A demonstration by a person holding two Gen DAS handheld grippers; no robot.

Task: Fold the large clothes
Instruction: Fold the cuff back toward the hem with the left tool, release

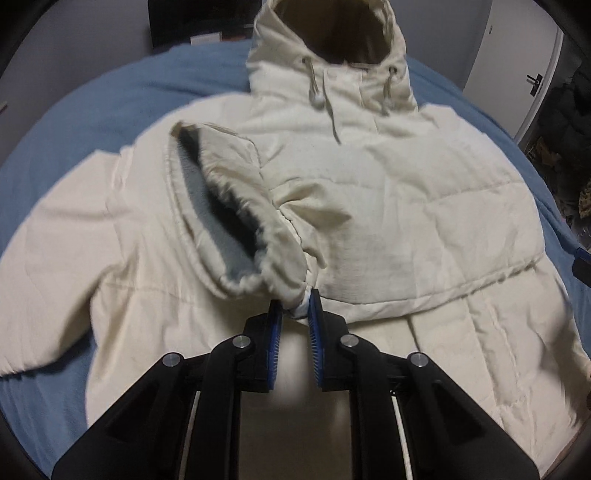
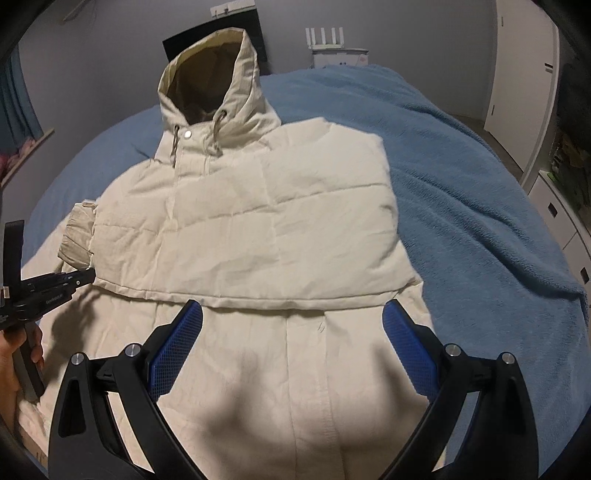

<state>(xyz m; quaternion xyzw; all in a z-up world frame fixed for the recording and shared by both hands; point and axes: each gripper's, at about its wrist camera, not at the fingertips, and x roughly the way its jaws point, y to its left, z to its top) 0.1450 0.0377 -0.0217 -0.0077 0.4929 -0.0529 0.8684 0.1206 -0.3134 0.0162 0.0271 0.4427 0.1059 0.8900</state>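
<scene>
A cream hooded padded jacket (image 1: 406, 192) lies front up on a blue blanket (image 1: 110, 92), hood (image 1: 332, 40) at the far end. One sleeve is folded across the chest (image 2: 258, 229). My left gripper (image 1: 295, 304) is shut on the elastic cuff (image 1: 251, 236) of the other sleeve and holds it above the jacket's body. It also shows at the left of the right wrist view (image 2: 79, 277), next to the cuff (image 2: 75, 236). My right gripper (image 2: 291, 314) is open and empty, hovering over the jacket's lower front (image 2: 295, 369).
The blue blanket (image 2: 461, 184) covers the bed around the jacket. White cabinets (image 2: 524, 66) stand at the right. A dark panel (image 2: 255, 33) and a white router (image 2: 327, 37) are behind the bed's far end.
</scene>
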